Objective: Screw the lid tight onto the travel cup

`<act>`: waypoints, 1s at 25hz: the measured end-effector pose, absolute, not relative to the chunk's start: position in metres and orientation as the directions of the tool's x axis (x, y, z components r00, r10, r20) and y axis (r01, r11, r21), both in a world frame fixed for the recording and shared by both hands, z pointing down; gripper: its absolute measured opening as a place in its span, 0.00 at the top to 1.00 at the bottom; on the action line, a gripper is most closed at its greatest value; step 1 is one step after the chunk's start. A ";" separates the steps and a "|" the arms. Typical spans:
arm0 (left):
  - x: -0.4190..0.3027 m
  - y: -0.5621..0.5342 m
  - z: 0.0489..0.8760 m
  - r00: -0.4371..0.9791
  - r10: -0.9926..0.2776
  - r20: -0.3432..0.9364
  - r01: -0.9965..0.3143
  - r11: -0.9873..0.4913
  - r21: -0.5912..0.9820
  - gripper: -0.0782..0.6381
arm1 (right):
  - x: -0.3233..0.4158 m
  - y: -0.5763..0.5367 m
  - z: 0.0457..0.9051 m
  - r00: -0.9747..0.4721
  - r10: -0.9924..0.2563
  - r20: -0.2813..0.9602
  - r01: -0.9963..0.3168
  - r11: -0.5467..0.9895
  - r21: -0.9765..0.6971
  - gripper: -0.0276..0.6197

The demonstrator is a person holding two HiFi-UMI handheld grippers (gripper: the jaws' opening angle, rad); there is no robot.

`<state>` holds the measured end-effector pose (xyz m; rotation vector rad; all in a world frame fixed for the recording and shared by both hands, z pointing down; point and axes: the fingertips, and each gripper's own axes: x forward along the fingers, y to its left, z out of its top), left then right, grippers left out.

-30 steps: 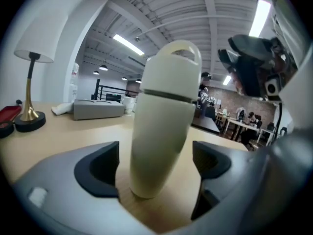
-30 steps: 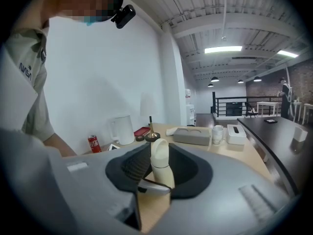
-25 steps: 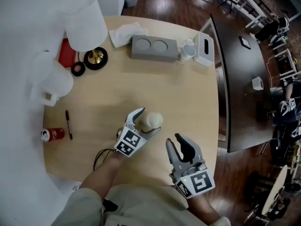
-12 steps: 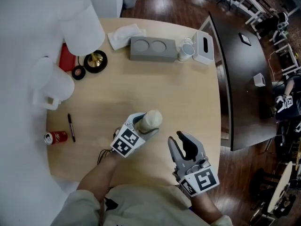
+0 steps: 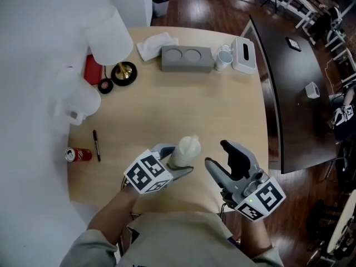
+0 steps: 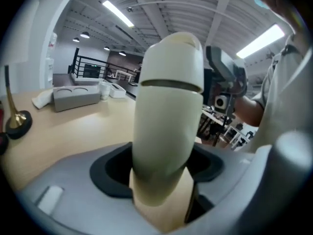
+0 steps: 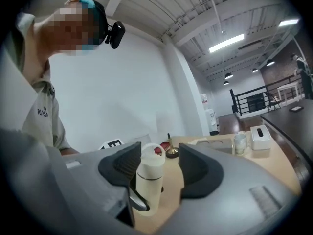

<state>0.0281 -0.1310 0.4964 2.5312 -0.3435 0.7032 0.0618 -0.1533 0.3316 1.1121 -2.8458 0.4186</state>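
A cream travel cup with its lid on stands upright between the fingers of my left gripper, which is shut on the cup's lower body. The cup hangs a little above the wooden table, near its front edge. My right gripper is just to the cup's right and apart from it. Its jaws have just been opening, with nothing between them. In the right gripper view the cup shows beyond the open jaws, a loop handle on its lid.
At the table's far side are a grey block with two round wells, a white mug, a tissue box and a cloth. A red can and a pen lie at the left. A dark table stands at the right.
My left gripper closed on the cup, then lifted it and drew it toward the person. My right gripper rose and its jaws spread apart.
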 end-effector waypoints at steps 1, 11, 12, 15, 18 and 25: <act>0.027 -0.128 0.491 0.831 -0.124 0.543 -0.374 -0.846 0.380 0.43 | 0.059 -0.149 0.326 -0.754 -0.641 0.142 -0.656 0.721 -0.225 0.58; 0.045 -0.047 0.421 0.921 0.133 0.367 -0.081 -0.855 0.512 0.43 | 0.038 -0.093 0.290 -0.969 -0.246 0.016 -0.238 0.919 -0.313 0.50; 0.047 -0.039 0.416 0.917 0.163 0.365 -0.054 -0.855 0.516 0.43 | 0.039 -0.088 0.286 -0.978 -0.210 0.003 -0.199 0.924 -0.327 0.50; 0.051 -0.021 0.405 0.911 0.237 0.337 0.016 -0.838 0.546 0.43 | 0.042 -0.076 0.276 -0.992 -0.115 -0.045 -0.090 0.925 -0.369 0.49; 0.055 -0.010 0.400 0.903 0.287 0.321 0.060 -0.822 0.567 0.43 | 0.044 -0.069 0.273 -0.996 -0.053 -0.075 -0.021 0.924 -0.383 0.49; 0.059 0.009 0.401 0.878 0.353 0.322 0.111 -0.806 0.581 0.43 | 0.033 -0.048 0.278 -0.996 0.077 -0.042 0.087 0.918 -0.386 0.49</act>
